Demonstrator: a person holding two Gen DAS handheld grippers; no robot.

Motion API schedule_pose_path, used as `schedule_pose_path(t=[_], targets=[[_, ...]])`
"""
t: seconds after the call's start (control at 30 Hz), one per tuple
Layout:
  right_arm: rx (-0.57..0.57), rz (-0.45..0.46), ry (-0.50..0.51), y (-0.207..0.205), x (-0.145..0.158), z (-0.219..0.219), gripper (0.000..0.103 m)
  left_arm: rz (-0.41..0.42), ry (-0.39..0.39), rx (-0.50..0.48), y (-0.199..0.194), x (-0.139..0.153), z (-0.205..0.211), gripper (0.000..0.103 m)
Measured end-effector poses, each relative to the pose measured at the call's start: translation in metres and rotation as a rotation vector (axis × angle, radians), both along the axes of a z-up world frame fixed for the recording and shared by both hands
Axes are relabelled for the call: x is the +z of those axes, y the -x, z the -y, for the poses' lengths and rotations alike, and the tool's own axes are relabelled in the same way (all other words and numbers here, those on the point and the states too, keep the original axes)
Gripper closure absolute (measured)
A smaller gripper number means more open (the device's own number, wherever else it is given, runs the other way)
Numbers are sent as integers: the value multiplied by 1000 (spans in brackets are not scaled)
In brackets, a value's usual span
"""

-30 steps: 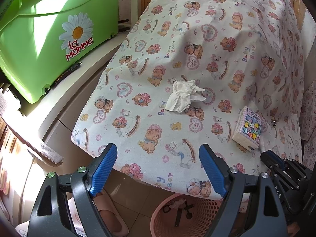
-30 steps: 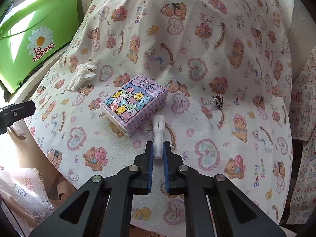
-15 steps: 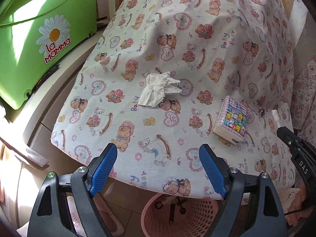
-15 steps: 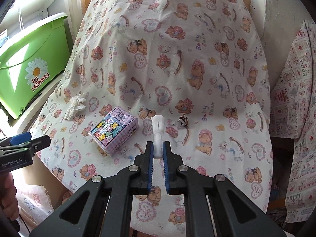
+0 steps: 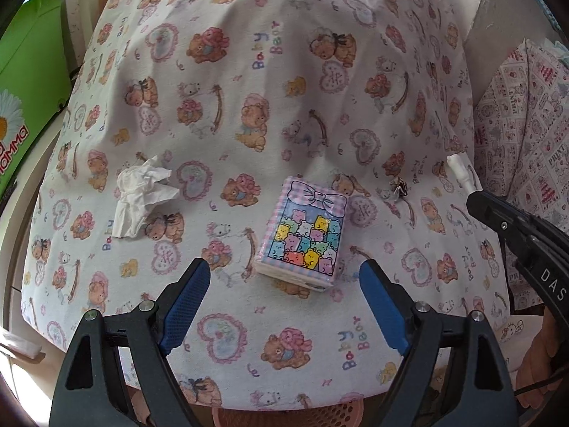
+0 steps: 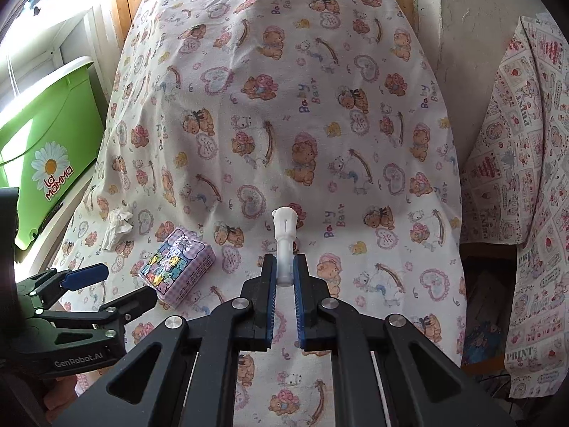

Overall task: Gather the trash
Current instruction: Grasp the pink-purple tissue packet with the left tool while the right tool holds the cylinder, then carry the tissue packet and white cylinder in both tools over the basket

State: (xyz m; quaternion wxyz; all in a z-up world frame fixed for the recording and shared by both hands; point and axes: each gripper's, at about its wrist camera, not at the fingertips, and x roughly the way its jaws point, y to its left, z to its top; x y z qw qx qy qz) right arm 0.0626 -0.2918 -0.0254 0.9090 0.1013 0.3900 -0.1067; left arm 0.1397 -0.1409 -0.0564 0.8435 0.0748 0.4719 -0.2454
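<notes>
The tissue pack with its coloured bears lies flat on the bear-print cloth that covers the table, and everything else is placed around it. The left gripper hovers just in front of the pack, its blue-padded fingers spread wide apart with nothing between them. To the left of the pack, well apart from it, a crumpled white tissue rests on the cloth. To the right of the pack sits a small dark wrapper scrap. Further right, the right gripper is clamped on a small white plastic tube, held above the cloth, its wider end pointing away from the fingers. A green bin with a daisy logo stands far left of the pack, and the rim of a pink basket shows below the table's near edge.
</notes>
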Motion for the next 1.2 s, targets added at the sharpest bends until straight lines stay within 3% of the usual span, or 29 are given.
schedule_pose_path(t=[0.33,0.4,0.47,0.53,0.7,1.2], targets=[[-23,11,-7,3,3,12,92,17,-34,27,-9,-30,22,17],[-27,12,-8,4,4,13,92,25,-30,21,-9,-31,24,22],[-30,15,-10,6,5,15,92,30,-17,12,-8,-30,27,39],[-31,16,-13,7,6,17,92,28,-11,2,-7,-28,26,47],[-39,14,-11,11,6,20,92,17,49,9,-2,-16,19,49],[14,9,6,11,3,6,92,112,33,93,9,16,-8,51]])
